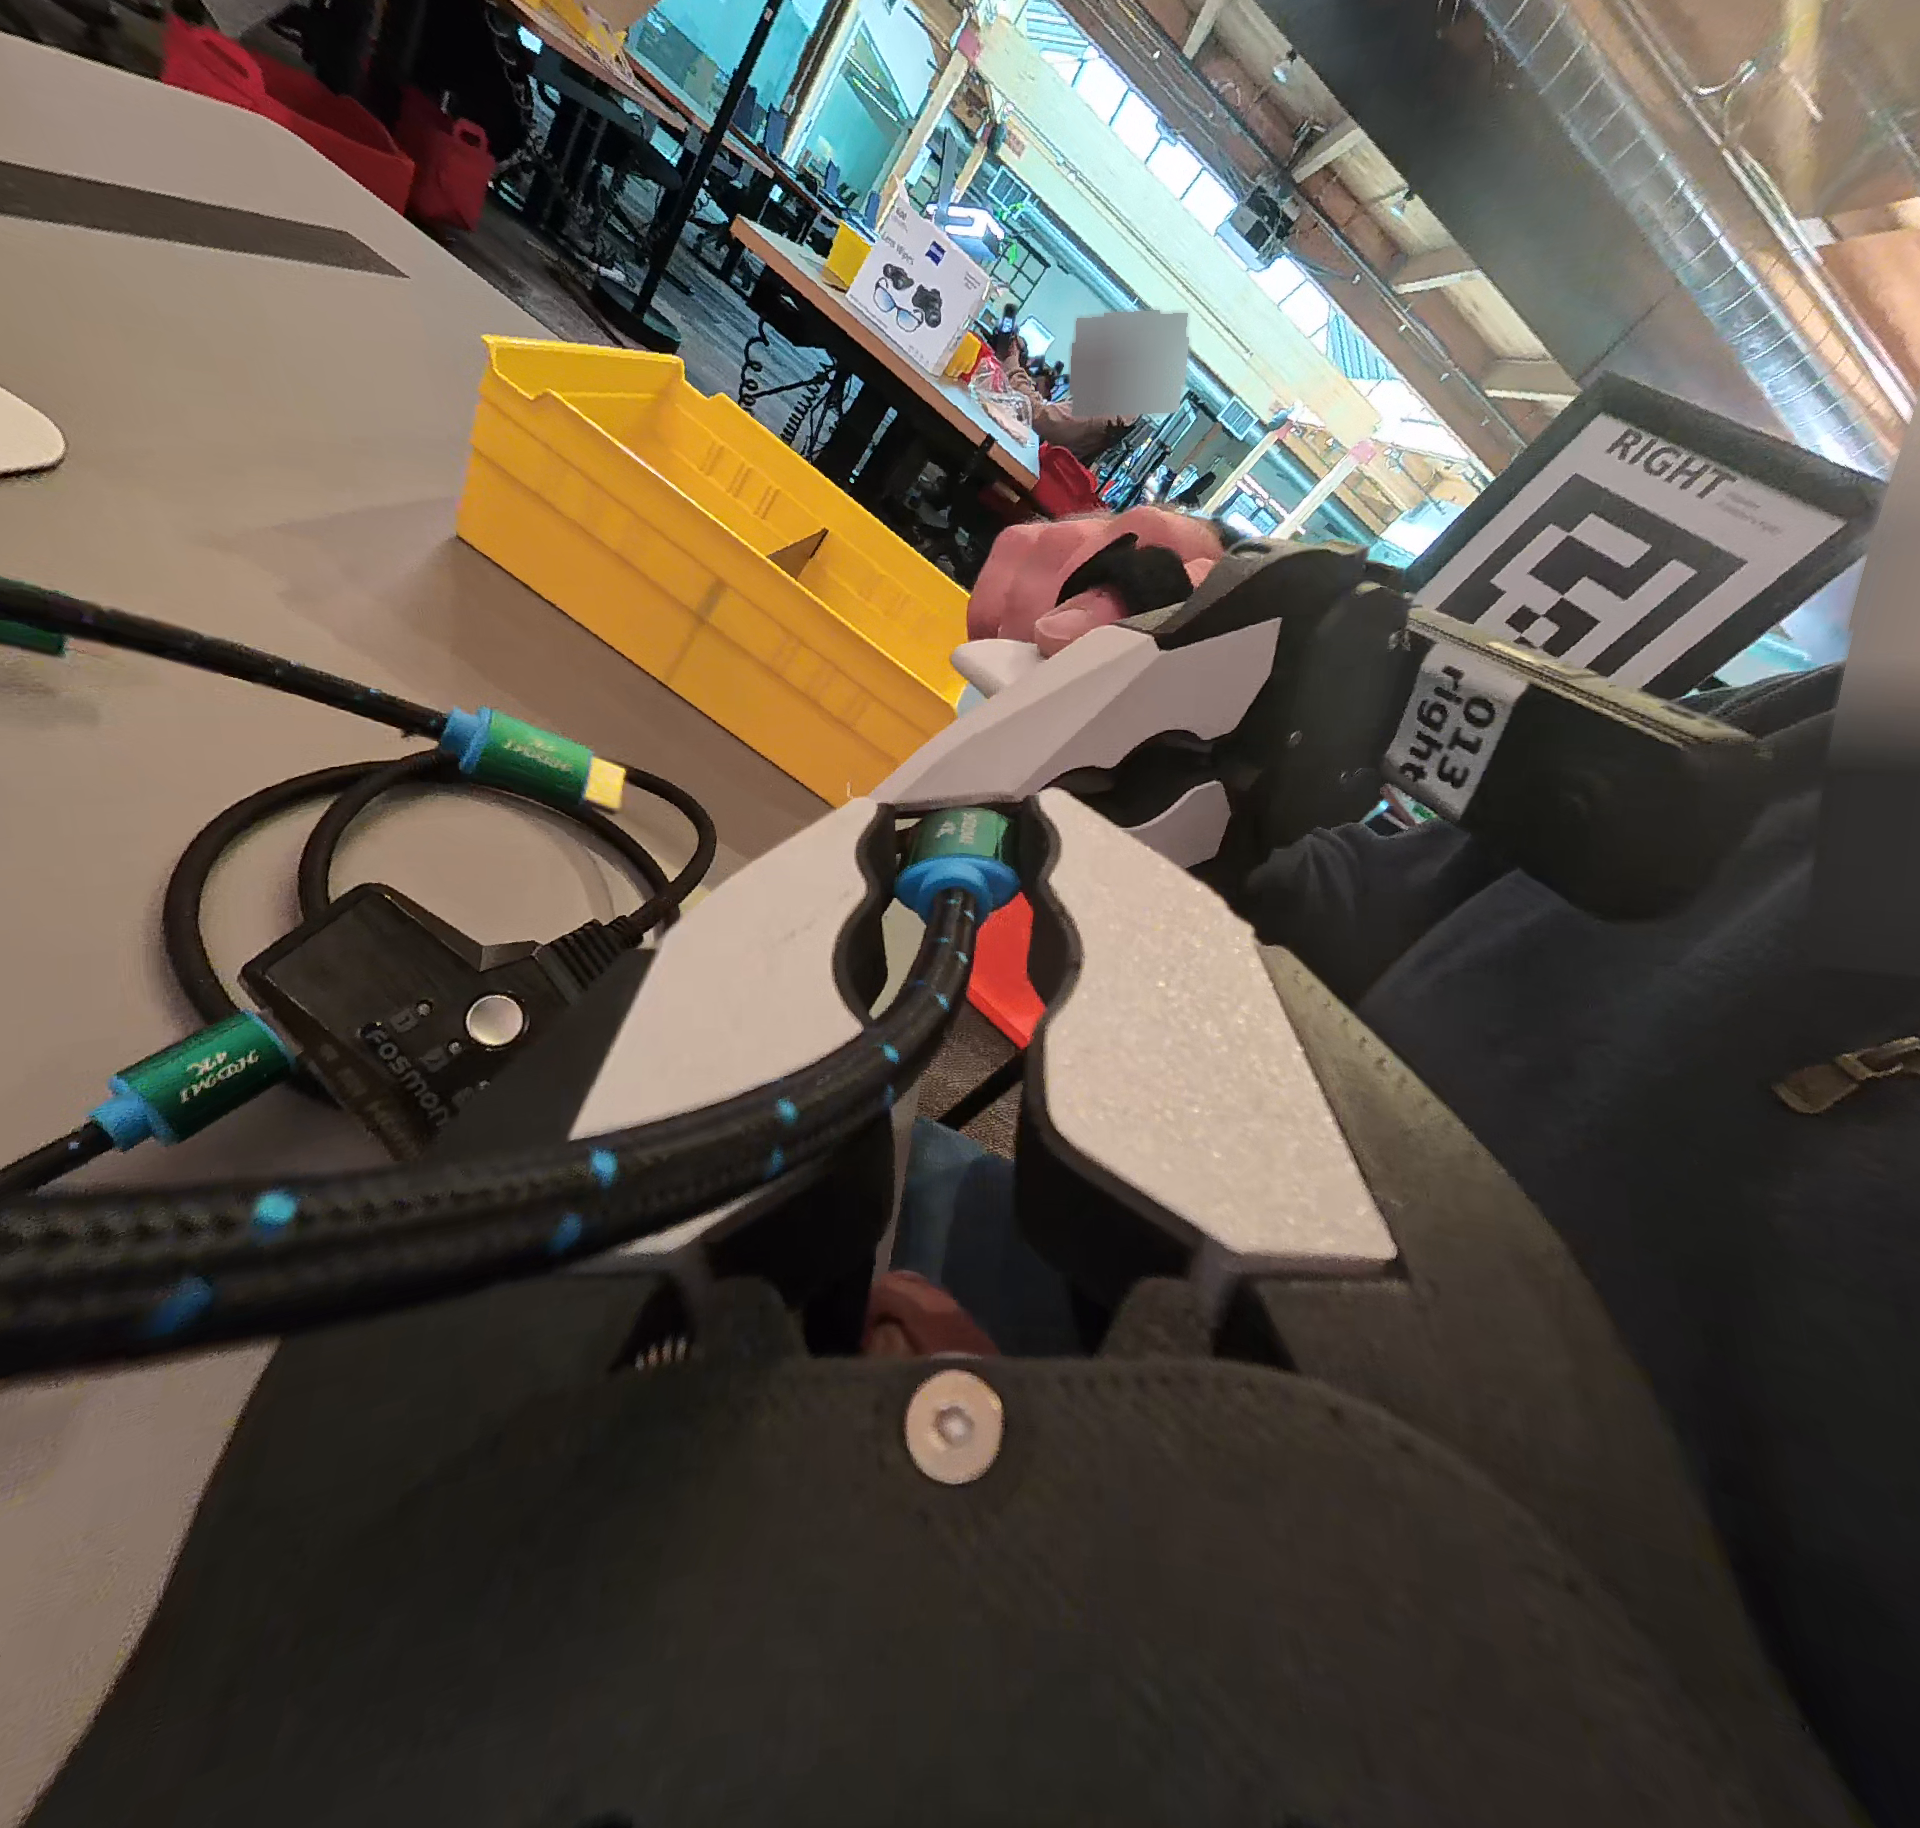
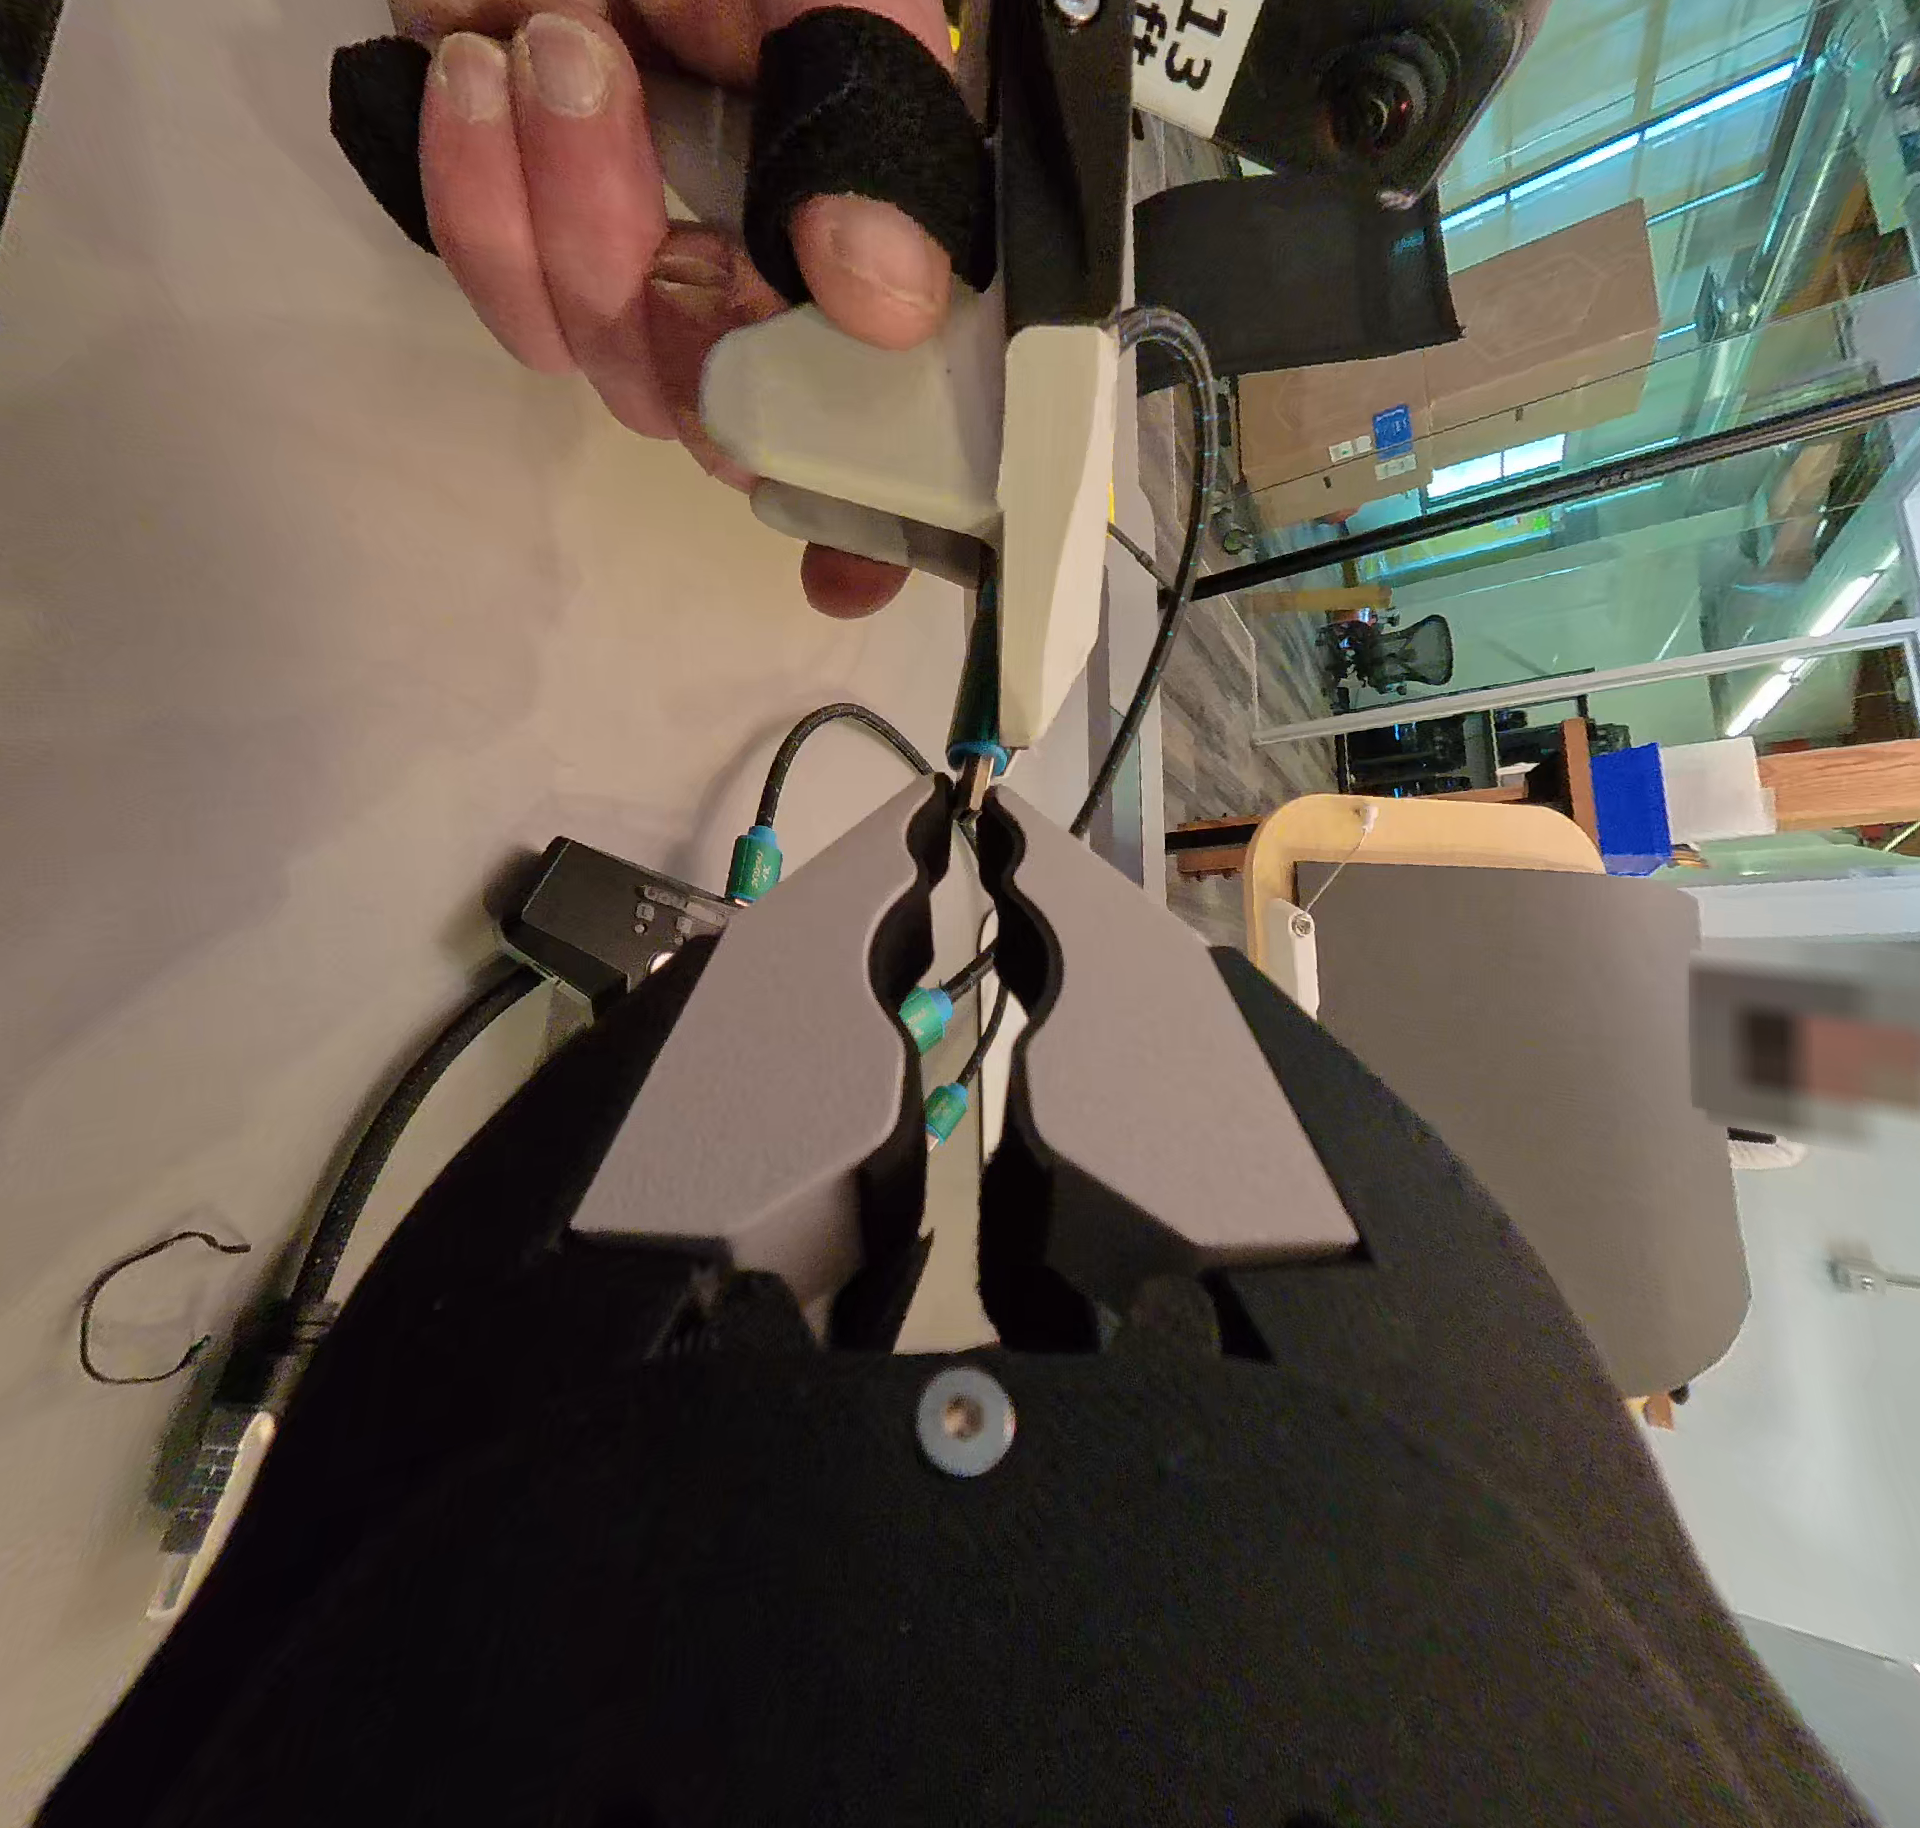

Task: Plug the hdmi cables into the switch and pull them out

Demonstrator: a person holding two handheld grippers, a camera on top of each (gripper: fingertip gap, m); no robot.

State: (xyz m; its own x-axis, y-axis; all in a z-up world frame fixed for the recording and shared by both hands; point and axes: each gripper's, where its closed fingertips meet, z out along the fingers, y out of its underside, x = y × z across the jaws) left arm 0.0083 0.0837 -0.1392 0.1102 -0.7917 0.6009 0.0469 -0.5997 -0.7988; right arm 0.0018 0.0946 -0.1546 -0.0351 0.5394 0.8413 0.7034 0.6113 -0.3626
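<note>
Two claws meet over the worktop's near edge. The left claw [image 1: 956, 833] is pinching a green HDMI plug [image 1: 961, 836] with a blue collar, its braided cable [image 1: 582, 1196] looping back toward the camera. The right claw [image 2: 971, 812] has its tips pressed nearly together on the metal tip [image 2: 977, 791] of that same plug; whether it truly grips is hard to make out. Three green plugs show in all in the left wrist view: the held one, one seated [image 1: 197, 1077] in the black switch [image 1: 400, 1009], and one lying loose [image 1: 535, 755] on the worktop [image 1: 208, 376] with its gold tip free. The switch lies on the worktop left of the left claw, partly hidden behind its finger. One yellow bin [image 1: 686, 552] stands farther back near the worktop's edge. A hand [image 2: 623, 168] with black finger wraps holds the left claw's handle.
</note>
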